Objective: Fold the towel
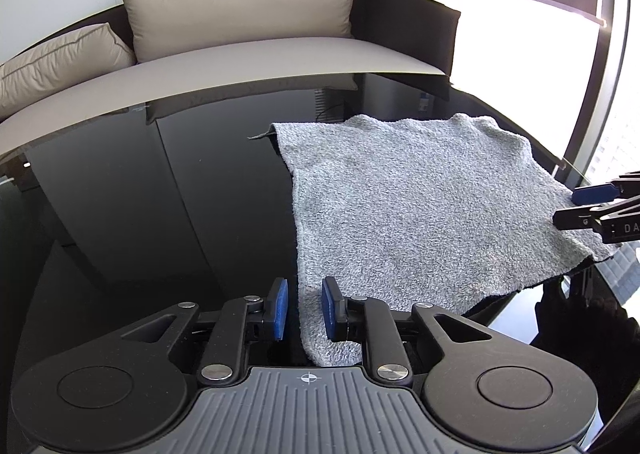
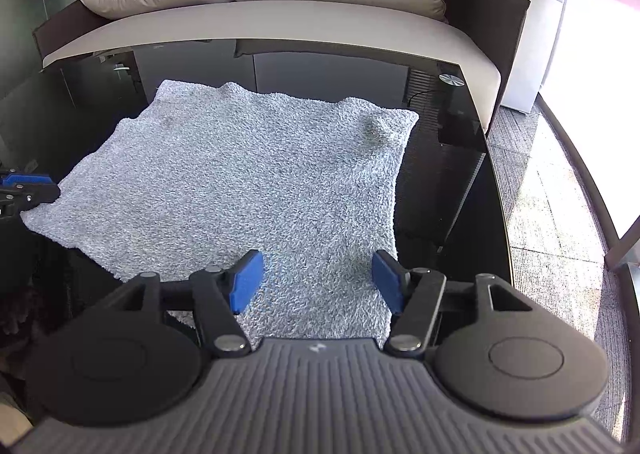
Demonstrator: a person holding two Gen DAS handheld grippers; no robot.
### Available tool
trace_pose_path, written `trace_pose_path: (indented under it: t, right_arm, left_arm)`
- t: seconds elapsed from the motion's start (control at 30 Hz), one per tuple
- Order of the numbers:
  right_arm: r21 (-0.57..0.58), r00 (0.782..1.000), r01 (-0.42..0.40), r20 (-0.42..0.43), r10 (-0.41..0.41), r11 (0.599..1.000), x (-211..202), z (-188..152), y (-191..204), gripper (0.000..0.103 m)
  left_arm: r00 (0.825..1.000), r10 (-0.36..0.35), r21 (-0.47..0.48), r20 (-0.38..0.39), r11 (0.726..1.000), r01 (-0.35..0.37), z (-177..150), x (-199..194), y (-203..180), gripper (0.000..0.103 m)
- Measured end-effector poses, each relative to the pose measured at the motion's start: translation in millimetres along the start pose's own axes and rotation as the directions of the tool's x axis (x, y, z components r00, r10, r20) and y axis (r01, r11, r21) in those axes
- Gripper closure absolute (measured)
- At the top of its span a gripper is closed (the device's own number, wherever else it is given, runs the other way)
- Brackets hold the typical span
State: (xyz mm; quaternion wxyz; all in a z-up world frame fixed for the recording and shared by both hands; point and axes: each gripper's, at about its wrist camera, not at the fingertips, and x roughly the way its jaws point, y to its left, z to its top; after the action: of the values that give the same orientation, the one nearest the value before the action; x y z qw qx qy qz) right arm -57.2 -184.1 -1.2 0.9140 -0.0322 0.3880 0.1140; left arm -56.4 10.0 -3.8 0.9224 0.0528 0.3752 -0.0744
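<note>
Now, with both the left claw and right claw apart over near corners of the grey fluffy terry towel lying flat on the glossy black tabletop, close both evenly on the hem before lifting.

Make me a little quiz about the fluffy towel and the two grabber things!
1. True or false: the grey towel lies spread out on the black glass table.
2. Which has its jaws wider apart? A) left gripper B) right gripper
3. Fill in: behind the table stands a sofa with beige ____.

Key:
1. True.
2. B. The right gripper's jaws gape wide over the towel's near edge; the left gripper's jaws stand closer together around a near corner, not yet closed.
3. Cushions.
</note>
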Motion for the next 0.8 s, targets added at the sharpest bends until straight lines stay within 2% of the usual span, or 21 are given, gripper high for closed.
trace_pose_path:
  t: [0.17,0.27,0.33,0.47,0.53,0.6,0.67,0.8]
  right_arm:
    - [0.020,1.000,0.016,0.026,-0.017,1.000,-5.5,-0.3,-2.2,0.039]
    - [0.039,0.999,0.019,0.037,-0.020,0.999,-9.0,-0.1,-3.6,0.038]
    - [0.040,0.999,0.018,0.042,-0.020,0.999,-11.2,-0.8,-1.9,0.036]
    - [0.046,0.999,0.015,0.050,-0.018,0.999,-16.0,-3.2,2.4,0.032]
    - [0.054,0.998,0.014,0.056,-0.017,0.998,-19.0,-4.9,4.0,0.026]
    - [0.065,0.998,0.011,0.065,-0.016,0.998,-22.9,-7.3,5.9,0.020]
    - [0.076,0.997,0.011,0.075,-0.016,0.997,-25.7,-9.0,7.8,0.014]
    - [0.079,0.996,0.014,0.083,-0.020,0.997,-30.4,-11.7,12.7,0.011]
  left_arm:
    - [1.000,-0.002,-0.002,0.014,1.000,0.002,2.8,-2.1,-3.7,0.084]
    - [1.000,0.001,-0.015,0.024,1.000,-0.001,3.7,-4.0,-4.1,0.078]
    - [0.999,0.007,-0.030,0.035,1.000,-0.006,3.7,-6.0,-3.2,0.063]
    - [0.998,0.012,-0.054,0.059,0.998,-0.009,3.5,-12.0,-1.2,0.046]
    - [0.997,0.028,-0.066,0.077,0.998,-0.023,3.5,-15.3,-1.3,0.025]
    - [0.995,0.046,-0.075,0.094,0.996,-0.039,3.6,-18.7,-2.0,0.013]
    - [0.994,0.048,-0.082,0.102,0.996,-0.040,3.6,-20.9,-2.6,0.009]
    - [0.994,0.041,-0.091,0.105,0.995,-0.032,4.8,-24.1,-3.8,0.004]
